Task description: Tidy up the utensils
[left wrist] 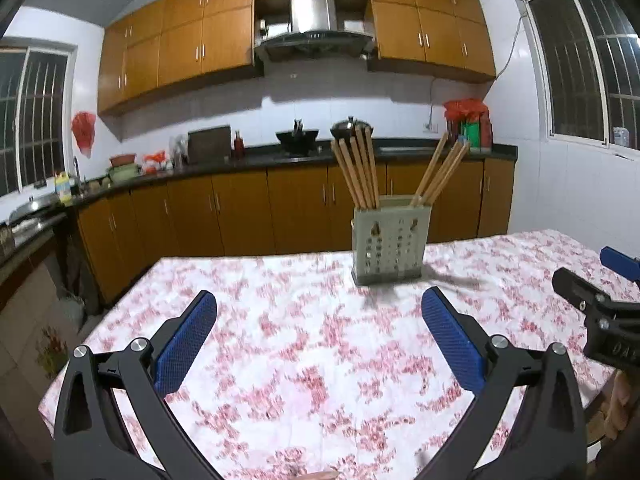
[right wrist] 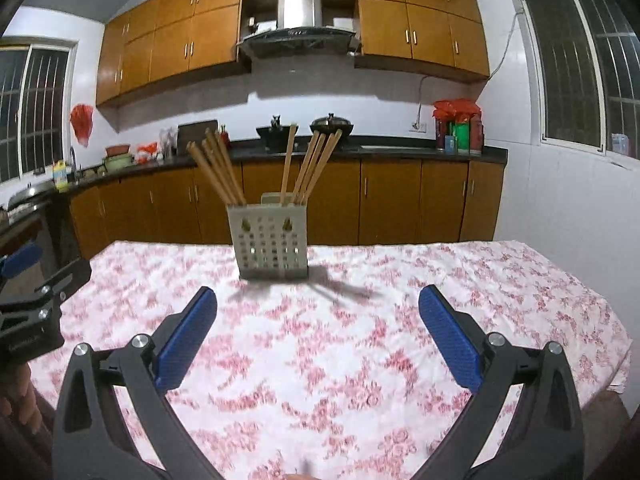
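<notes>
A pale perforated utensil holder (left wrist: 390, 240) (right wrist: 270, 242) stands upright on the floral tablecloth, near the table's far edge. Several wooden chopsticks (left wrist: 360, 172) (right wrist: 218, 170) lean left in its left compartment, and several more chopsticks (left wrist: 438, 172) (right wrist: 312, 168) lean right in the other. My left gripper (left wrist: 320, 300) hovers open over the cloth, short of the holder and a little to its left, nothing between its blue pads. My right gripper (right wrist: 318, 298) is also open and empty, short of the holder and slightly right of it. Each gripper shows at the edge of the other's view.
The table (left wrist: 280, 360) (right wrist: 480, 300) wears a white cloth with red flowers. Behind it runs a dark kitchen counter (left wrist: 260, 158) with woks, bottles and bags, above wooden cabinets. A hand (right wrist: 20, 396) holds the left gripper at the left edge.
</notes>
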Demonstrator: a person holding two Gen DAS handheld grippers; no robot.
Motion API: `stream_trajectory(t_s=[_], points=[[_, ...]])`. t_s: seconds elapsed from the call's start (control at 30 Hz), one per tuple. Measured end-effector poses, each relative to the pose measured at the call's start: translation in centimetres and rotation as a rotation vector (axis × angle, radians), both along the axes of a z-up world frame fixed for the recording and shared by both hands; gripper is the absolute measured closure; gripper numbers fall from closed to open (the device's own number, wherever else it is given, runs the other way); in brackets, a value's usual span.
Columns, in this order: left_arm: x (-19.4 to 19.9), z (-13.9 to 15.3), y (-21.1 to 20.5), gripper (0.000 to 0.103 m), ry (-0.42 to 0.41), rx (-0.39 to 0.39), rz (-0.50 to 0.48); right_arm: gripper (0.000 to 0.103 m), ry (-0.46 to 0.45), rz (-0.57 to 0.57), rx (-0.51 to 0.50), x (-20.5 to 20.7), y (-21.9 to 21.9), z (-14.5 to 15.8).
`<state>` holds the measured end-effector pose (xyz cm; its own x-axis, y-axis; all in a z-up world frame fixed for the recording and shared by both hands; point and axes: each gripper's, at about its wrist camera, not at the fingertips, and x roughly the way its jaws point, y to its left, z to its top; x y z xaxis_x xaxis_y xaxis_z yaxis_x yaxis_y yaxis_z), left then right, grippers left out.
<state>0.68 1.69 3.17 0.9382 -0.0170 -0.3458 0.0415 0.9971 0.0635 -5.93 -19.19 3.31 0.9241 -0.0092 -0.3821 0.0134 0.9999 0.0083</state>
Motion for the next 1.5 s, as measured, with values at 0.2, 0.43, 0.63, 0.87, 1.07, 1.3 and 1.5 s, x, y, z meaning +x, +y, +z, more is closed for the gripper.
stream_trajectory(t_s=[0.2, 0.43, 0.63, 0.87, 1.07, 1.3, 1.5], points=[[-0.2, -1.8, 0.3, 0.002, 0.050, -0.022, -0.001, 0.004, 0.037, -0.009, 0.015, 0.1, -0.3, -1.3], [-0.2, -2.5, 0.4, 0.002, 0.071, -0.040, -0.008, 0.004, 0.042, -0.021, 0.009, 0.2, -0.4, -1.7], [-0.2, -2.6, 0.5, 0.002, 0.075, -0.053, -0.001, 0.004, 0.047, -0.022, 0.011, 0.3, -0.4, -1.7], [-0.2, -2.7, 0.4, 0.002, 0.083, -0.058, 0.001, 0.004, 0.049, -0.023, 0.014, 0.3, -0.4, -1.8], [-0.2, -2.7, 0.3, 0.002, 0.084, -0.062, 0.000, 0.004, 0.050, -0.024, 0.017, 0.3, -0.4, -1.8], [-0.2, -2.7, 0.3, 0.002, 0.085, -0.062, -0.001, 0.004, 0.050, -0.025, 0.017, 0.3, -0.4, -1.8], [-0.2, -2.6, 0.3, 0.002, 0.085, -0.063, -0.001, 0.004, 0.050, -0.025, 0.017, 0.3, -0.4, -1.8]])
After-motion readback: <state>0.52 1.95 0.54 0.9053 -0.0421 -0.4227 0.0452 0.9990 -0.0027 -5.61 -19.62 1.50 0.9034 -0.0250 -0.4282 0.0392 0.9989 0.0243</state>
